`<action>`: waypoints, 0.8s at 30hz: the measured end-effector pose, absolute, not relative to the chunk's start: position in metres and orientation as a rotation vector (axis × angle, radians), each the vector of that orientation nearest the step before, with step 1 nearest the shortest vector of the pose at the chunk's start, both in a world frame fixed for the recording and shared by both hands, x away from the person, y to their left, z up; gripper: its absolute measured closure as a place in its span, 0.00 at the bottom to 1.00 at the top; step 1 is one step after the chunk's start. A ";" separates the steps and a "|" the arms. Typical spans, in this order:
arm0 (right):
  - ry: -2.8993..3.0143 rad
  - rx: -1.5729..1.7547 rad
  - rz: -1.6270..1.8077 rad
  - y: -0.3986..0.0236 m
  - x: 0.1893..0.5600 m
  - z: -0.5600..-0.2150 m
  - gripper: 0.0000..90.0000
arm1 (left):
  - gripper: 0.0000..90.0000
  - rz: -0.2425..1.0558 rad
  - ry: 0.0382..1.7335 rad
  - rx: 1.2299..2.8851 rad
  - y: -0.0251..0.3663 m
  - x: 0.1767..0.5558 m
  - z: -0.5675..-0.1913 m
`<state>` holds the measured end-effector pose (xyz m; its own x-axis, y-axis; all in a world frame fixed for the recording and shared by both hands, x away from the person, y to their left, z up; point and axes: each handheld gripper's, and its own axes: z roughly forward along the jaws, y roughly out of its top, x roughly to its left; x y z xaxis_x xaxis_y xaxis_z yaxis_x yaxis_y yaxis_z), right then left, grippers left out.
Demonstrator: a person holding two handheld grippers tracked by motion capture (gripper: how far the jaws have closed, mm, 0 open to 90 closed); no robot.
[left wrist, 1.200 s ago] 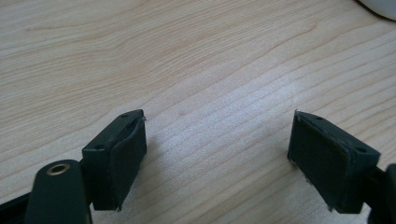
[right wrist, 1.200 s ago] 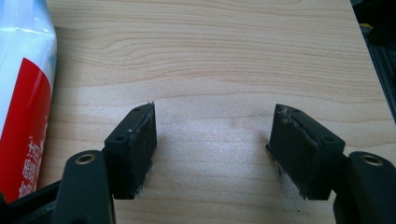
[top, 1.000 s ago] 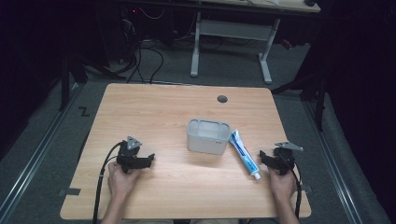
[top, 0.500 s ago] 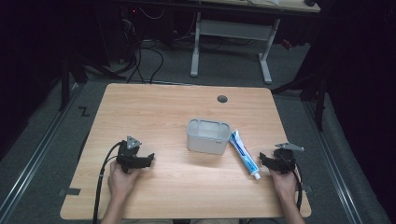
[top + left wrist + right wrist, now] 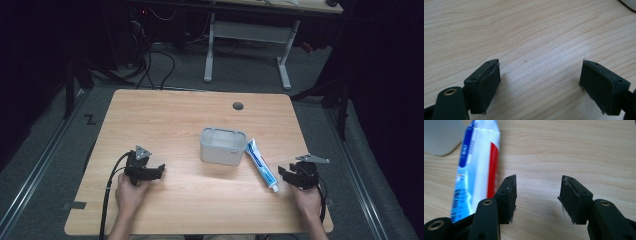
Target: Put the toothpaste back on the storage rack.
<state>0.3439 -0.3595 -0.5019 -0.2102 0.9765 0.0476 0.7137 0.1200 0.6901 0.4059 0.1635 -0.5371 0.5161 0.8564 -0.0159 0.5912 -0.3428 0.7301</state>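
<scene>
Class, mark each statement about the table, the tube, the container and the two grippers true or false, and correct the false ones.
1. The toothpaste tube lies flat on the table, beside the grey container. True.
2. The right gripper is shut on the tube. False: its jaws stand apart over bare wood, the tube off to one side.
3. The left gripper is open with nothing between its jaws. True.
4. The tube sits inside the container. False: it lies on the wood outside it.
5. A round dark hole sits near the table's far edge. True.
</scene>
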 end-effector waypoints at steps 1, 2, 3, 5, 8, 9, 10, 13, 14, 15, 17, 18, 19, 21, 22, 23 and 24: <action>1.980 1.611 0.844 -0.358 0.342 -0.500 0.54 | 0.19 0.491 1.176 2.064 0.163 0.406 -0.537; 1.966 1.592 0.848 -0.356 0.339 -0.498 0.54 | 0.19 0.491 1.177 2.064 0.164 0.406 -0.537; 1.961 1.575 0.859 -0.354 0.336 -0.495 0.54 | 0.19 0.491 1.178 2.063 0.164 0.406 -0.537; 1.956 1.557 0.873 -0.351 0.332 -0.491 0.54 | 0.20 0.493 1.179 2.062 0.164 0.406 -0.537; 1.965 1.531 0.895 -0.345 0.329 -0.485 0.53 | 0.20 0.493 1.180 2.061 0.164 0.406 -0.537; 1.975 1.524 0.900 -0.343 0.328 -0.484 0.53 | 0.20 0.494 1.180 2.061 0.164 0.406 -0.537; 1.989 1.518 0.905 -0.341 0.329 -0.483 0.52 | 0.20 0.494 1.181 2.060 0.164 0.406 -0.537; 2.018 1.506 0.913 -0.335 0.330 -0.481 0.50 | 0.21 0.495 1.183 2.058 0.164 0.406 -0.537; 2.026 1.497 0.907 -0.332 0.331 -0.480 0.50 | 0.21 0.495 1.185 2.057 0.164 0.406 -0.537; 2.036 1.490 0.902 -0.330 0.332 -0.480 0.51 | 0.21 0.496 1.185 2.057 0.164 0.406 -0.537; 2.047 1.448 0.878 -0.323 0.332 -0.478 0.53 | 0.21 0.494 1.186 2.058 0.164 0.406 -0.537; 2.047 1.448 0.878 -0.323 0.332 -0.478 0.53 | 0.21 0.494 1.186 2.058 0.164 0.406 -0.537; 2.056 1.435 0.871 -0.321 0.332 -0.477 0.53 | 0.21 0.494 1.186 2.058 0.164 0.406 -0.537; 2.076 1.413 0.860 -0.315 0.336 -0.476 0.53 | 0.21 0.494 1.186 2.058 0.164 0.406 -0.537; 2.078 1.415 0.862 -0.314 0.336 -0.476 0.53 | 0.21 0.494 1.186 2.058 0.164 0.406 -0.537; 2.078 1.415 0.862 -0.314 0.336 -0.476 0.53 | 0.21 0.494 1.186 2.058 0.164 0.406 -0.537; 2.086 1.411 0.863 -0.313 0.339 -0.476 0.53 | 0.21 0.494 1.186 2.058 0.164 0.406 -0.537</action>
